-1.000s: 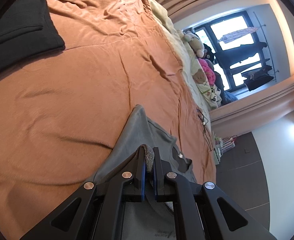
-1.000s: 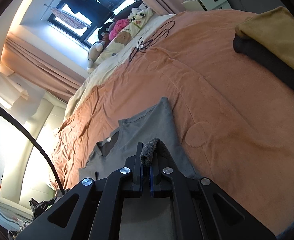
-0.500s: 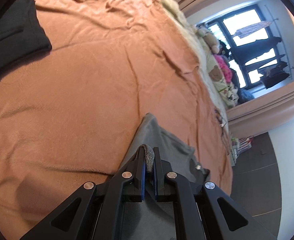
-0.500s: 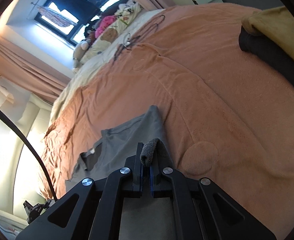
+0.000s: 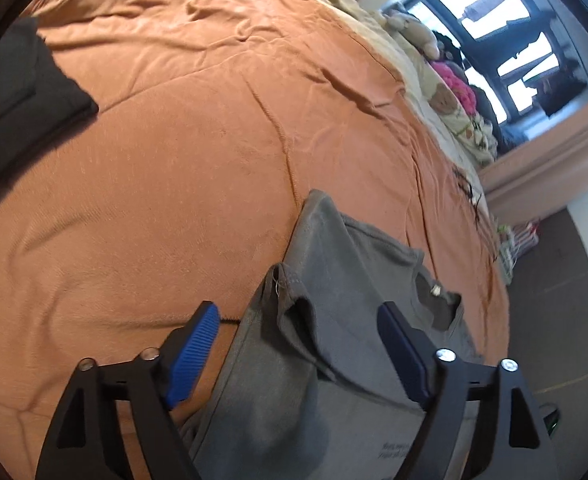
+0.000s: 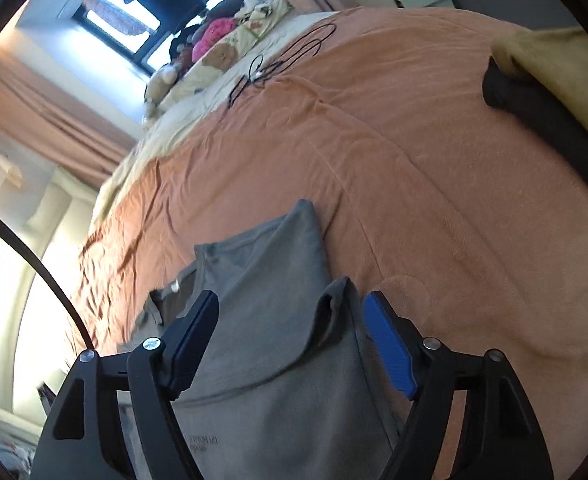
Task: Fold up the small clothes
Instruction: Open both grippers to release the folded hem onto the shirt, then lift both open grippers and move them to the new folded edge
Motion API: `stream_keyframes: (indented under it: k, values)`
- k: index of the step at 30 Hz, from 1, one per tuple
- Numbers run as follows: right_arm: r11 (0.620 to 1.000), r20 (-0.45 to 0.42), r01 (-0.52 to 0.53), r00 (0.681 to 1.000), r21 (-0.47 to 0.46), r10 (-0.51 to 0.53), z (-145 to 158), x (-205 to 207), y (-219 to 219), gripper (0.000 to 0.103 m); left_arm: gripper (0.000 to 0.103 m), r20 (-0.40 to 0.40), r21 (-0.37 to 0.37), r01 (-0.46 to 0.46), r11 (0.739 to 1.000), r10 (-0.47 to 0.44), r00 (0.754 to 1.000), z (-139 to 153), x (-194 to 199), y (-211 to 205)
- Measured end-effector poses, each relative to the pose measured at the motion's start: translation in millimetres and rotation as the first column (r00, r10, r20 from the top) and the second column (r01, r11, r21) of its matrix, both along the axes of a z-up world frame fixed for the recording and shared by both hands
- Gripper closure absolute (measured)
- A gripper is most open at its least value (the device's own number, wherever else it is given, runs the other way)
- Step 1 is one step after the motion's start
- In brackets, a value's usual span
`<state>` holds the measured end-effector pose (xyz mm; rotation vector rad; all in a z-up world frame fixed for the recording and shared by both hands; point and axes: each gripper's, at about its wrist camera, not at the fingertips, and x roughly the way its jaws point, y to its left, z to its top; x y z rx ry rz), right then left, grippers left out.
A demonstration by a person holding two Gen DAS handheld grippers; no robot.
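Observation:
A small grey T-shirt [image 5: 334, 320] lies on the orange bedspread [image 5: 174, 160], its lower part folded up over the chest, neck opening toward the window. My left gripper [image 5: 298, 312] hovers over its left edge, jaws opening; the released corner stands crumpled between the blue pads [image 5: 192, 344] without touching them. In the right wrist view the same grey T-shirt [image 6: 270, 320] fills the foreground. My right gripper [image 6: 290, 308] is over its right edge, jaws opening too. The let-go corner [image 6: 336, 294] curls up just inside the right pad [image 6: 390, 344].
A dark folded garment [image 5: 18, 96] lies at the far left of the bed. A dark garment [image 6: 550, 120] under a mustard one [image 6: 562, 68] sits at the right. Black cables [image 6: 282, 64], stuffed toys [image 5: 454, 92] and pillows lie toward the window.
Both grippers were shut on grey shirt corners; now both stand wide and the corners have dropped onto the shirt. The left gripper shifted and rolled slightly over the fold.

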<state>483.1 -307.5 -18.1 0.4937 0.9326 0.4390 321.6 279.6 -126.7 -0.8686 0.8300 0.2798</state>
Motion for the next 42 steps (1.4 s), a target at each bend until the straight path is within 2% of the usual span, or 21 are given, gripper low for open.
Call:
stream_keyframes:
  k: [4,8,14,19,25,29,32,37,40,42]
  values:
    - [0.995,0.044,-0.065,0.997,-0.078,0.069,10.0,-17.4,12.5,0.023,0.014,-0.019,0.057,0.05,0.997,-0.049,0.999,11.5,-2.2,-7.7]
    - [0.988,0.061,-0.107,0.992,-0.108,0.114,18.2,-31.6,13.4,0.022,0.001,-0.013,0.126,0.109,0.986,-0.109,0.994,26.6,-8.7,-18.4]
    - [0.988,0.094,-0.124,0.987,-0.096,0.133,20.8,-46.0,-0.5,0.022,0.001,-0.06,0.226,0.187,0.956,-0.178,0.982,43.7,-16.8,-34.5]
    - [0.979,0.203,-0.119,0.967,-0.168,0.153,27.7,-69.9,-5.2,0.022,0.001,-0.095,0.319,0.24,0.917,-0.221,0.971,54.8,-24.5,-51.4]
    - [0.959,0.279,-0.127,0.94,-0.254,0.198,27.3,-95.2,-4.8,0.022,0.0,-0.086,0.32,0.296,0.9,-0.283,0.955,59.8,-31.8,-63.8]
    - [0.931,0.287,-0.186,0.916,-0.314,0.279,24.1,-104.4,0.5,0.022,0.0,-0.081,0.331,0.323,0.887,-0.314,0.946,60.2,-38.3,-69.4]
    - [0.921,0.268,-0.241,0.907,-0.307,0.326,21.6,-103.4,-1.2,0.022,0.001,-0.064,0.306,0.336,0.891,-0.333,0.941,55.2,-42.8,-69.1]
    - [0.899,0.229,-0.267,0.906,-0.346,0.357,16.0,-92.0,-2.3,0.022,0.001,-0.07,0.32,0.328,0.889,-0.323,0.944,43.9,-48.1,-65.8]
    - [0.894,0.197,-0.262,0.916,-0.364,0.349,11.8,-84.5,-2.0,0.022,0.003,-0.094,0.334,0.328,0.884,-0.316,0.944,35.4,-47.2,-61.9]
    - [0.89,0.175,-0.262,0.922,-0.373,0.344,9.4,-78.3,-0.7,0.022,0.011,-0.113,0.336,0.334,0.881,-0.315,0.942,28.1,-44.6,-59.4]
